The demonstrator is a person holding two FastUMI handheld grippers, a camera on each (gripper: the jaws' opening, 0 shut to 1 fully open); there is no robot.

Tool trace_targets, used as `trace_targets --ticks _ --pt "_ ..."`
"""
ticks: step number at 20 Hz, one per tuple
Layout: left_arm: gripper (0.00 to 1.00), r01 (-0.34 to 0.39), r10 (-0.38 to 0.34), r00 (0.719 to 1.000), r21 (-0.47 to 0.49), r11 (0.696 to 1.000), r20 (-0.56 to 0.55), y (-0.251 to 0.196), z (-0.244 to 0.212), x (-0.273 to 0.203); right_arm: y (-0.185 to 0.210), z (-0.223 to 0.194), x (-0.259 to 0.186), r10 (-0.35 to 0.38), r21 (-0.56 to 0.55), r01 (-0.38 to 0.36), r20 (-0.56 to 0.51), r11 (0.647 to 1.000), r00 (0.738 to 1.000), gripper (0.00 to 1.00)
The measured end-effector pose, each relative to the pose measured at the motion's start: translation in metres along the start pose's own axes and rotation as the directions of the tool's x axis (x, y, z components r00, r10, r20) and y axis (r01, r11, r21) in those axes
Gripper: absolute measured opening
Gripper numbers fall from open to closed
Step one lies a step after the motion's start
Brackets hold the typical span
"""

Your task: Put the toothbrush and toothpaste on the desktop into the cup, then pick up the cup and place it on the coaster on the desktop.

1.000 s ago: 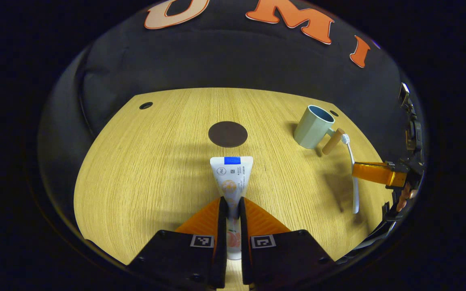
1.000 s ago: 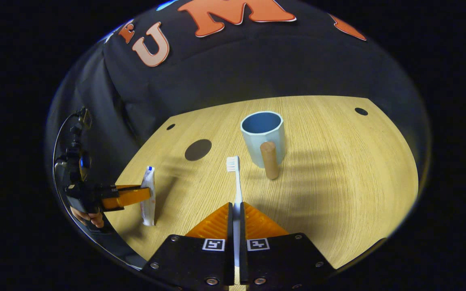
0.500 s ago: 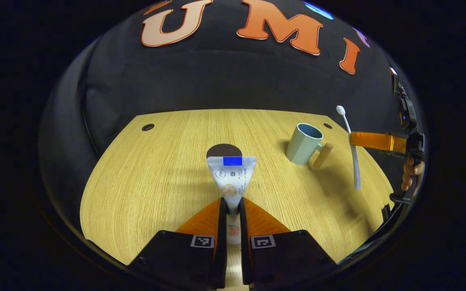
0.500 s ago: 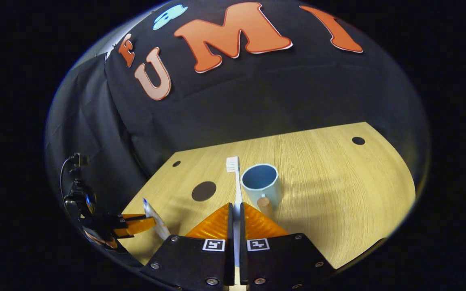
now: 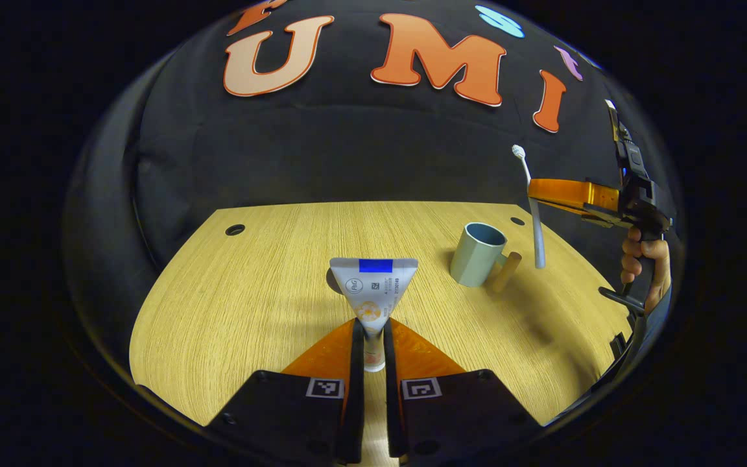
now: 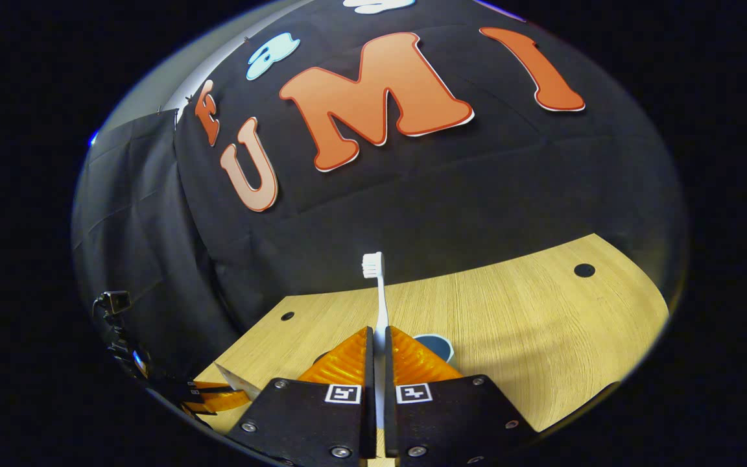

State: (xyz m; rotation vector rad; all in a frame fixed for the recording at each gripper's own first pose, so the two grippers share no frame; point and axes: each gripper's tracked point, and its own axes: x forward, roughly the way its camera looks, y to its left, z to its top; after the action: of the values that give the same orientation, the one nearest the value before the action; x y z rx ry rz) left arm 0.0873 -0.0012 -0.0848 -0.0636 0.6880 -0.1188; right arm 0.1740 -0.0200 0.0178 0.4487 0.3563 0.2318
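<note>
Both tools grip: left tool pinches toothpaste hiding the coaster, right tool clamps toothbrush.

Light wood-grain desktop with a curved front edge, small dark round holes near its back corners, black cloth wall hanging in folds behind it

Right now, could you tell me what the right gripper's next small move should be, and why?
Probably shift the right gripper left over the cup, then lower. It is shut on the toothbrush, which hangs handle down beside the cup's handle, above the desk, not over the opening.
</note>
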Motion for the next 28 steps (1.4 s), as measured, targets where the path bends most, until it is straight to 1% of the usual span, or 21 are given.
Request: trace_targets --ticks 2,5,8,14,18,21,24,28 --pt "0.19 -0.002 0.002 1.000 0.000 1.000 0.007 0.001 0.003 -0.001 -0.007 0.004 0.010 -0.008 -0.002 0.008 0.027 1.000 1.000 0.05" --pt "0.18 0.003 -0.003 1.000 -0.004 1.000 0.017 0.001 0.003 0.002 -0.015 0.012 0.024 -0.013 0.001 0.013 0.071 1.000 0.997 0.05" --pt "0.19 -0.002 0.002 1.000 -0.003 1.000 0.021 0.003 0.004 0.002 -0.022 0.009 0.042 -0.015 0.050 0.012 0.067 0.999 0.998 0.05" --pt "0.19 -0.003 0.003 0.999 -0.002 1.000 0.050 0.001 0.008 0.000 -0.042 0.009 0.068 -0.035 0.085 0.027 0.092 0.996 0.995 0.05" --pt "0.19 0.012 -0.011 0.998 -0.011 1.000 0.062 -0.013 0.025 0.013 -0.062 -0.007 0.079 -0.076 0.067 0.072 0.067 0.995 0.995 0.05" --pt "0.18 0.013 -0.012 0.997 -0.012 1.000 0.077 -0.020 0.033 0.012 -0.068 -0.014 0.086 -0.082 0.079 0.077 0.056 0.994 0.995 0.05" --pt "0.18 0.023 -0.021 0.994 -0.013 1.000 0.107 -0.031 0.051 0.016 -0.069 -0.021 0.086 -0.082 0.057 0.079 0.052 0.995 0.995 0.05" --pt "0.18 0.042 -0.038 0.988 -0.024 0.999 0.150 -0.051 0.081 0.022 -0.069 -0.039 0.089 -0.084 0.022 0.084 0.020 0.996 0.996 0.05"
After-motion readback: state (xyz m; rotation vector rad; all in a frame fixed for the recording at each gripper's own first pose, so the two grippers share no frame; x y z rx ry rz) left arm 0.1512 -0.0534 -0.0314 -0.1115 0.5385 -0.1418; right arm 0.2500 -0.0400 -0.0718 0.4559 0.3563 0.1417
